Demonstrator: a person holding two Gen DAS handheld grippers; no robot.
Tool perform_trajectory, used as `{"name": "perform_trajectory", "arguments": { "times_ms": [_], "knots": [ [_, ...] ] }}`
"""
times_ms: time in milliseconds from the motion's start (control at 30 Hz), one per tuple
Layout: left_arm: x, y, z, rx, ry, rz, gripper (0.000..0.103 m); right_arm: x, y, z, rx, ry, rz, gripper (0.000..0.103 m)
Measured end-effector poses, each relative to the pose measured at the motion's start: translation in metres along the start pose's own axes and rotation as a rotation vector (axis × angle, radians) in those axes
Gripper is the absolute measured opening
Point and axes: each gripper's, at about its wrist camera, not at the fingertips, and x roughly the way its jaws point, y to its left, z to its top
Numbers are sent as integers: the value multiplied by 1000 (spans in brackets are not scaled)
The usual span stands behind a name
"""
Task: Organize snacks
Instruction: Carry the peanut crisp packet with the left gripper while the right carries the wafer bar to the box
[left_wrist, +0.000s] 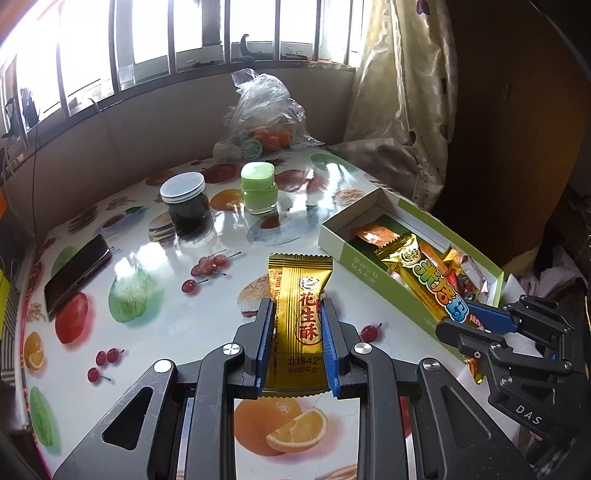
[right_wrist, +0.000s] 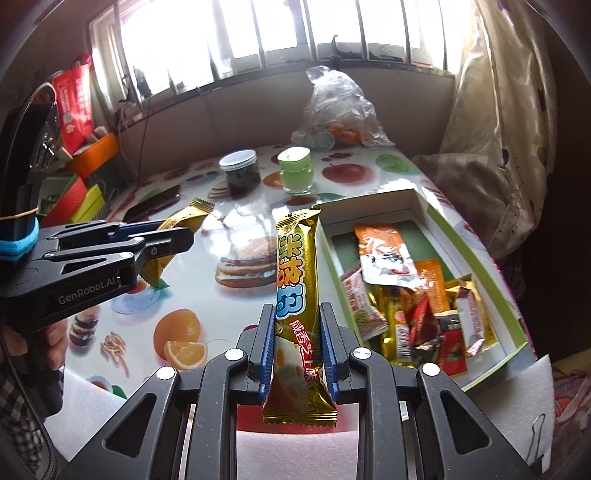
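My left claw (left_wrist: 297, 325) pinches a gold peanut-crisp packet (left_wrist: 300, 295) across its middle, the blue pads pressed on both long edges so the flat wrapper stands out ahead of the jaws, clear of the fruit-print tablecloth (left_wrist: 155, 295) beneath it. I judge I hold it by the waist so that it will not flop or slide on the way to the box. Beyond this claw's tips stand a dark jar with a clear lid (left_wrist: 183, 201) and a green jar (left_wrist: 258, 188); a phone (left_wrist: 75, 275) lies off to its left.

My right claw (right_wrist: 297, 332) grips a long gold rice-bar packet (right_wrist: 297, 280) low on its length, the pads squeezing its sides, most of the bar jutting forward past the fingertips. The open snack box (right_wrist: 417, 199) lies just to the right of this claw, its near half already heaped with wrapped snacks (right_wrist: 424, 317), its far end nearly bare. That bare end looks the easier place to lay both packets.
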Motion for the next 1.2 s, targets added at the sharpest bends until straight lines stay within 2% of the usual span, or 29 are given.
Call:
{"name": "perform_trajectory", "arguments": {
  "times_ms": [567, 900, 1200],
  "knots": [
    [19, -41, 25, 6, 11, -68, 26, -20, -52, 2, 77, -32, -77, 21],
    [45, -60, 44, -23, 33, -100, 26, -19, -93, 5, 124, -26, -139, 21],
    [81, -78, 53, -57, 95, -138, 26, -5, -118, 6, 143, 11, -177, 21]
  ]
}}
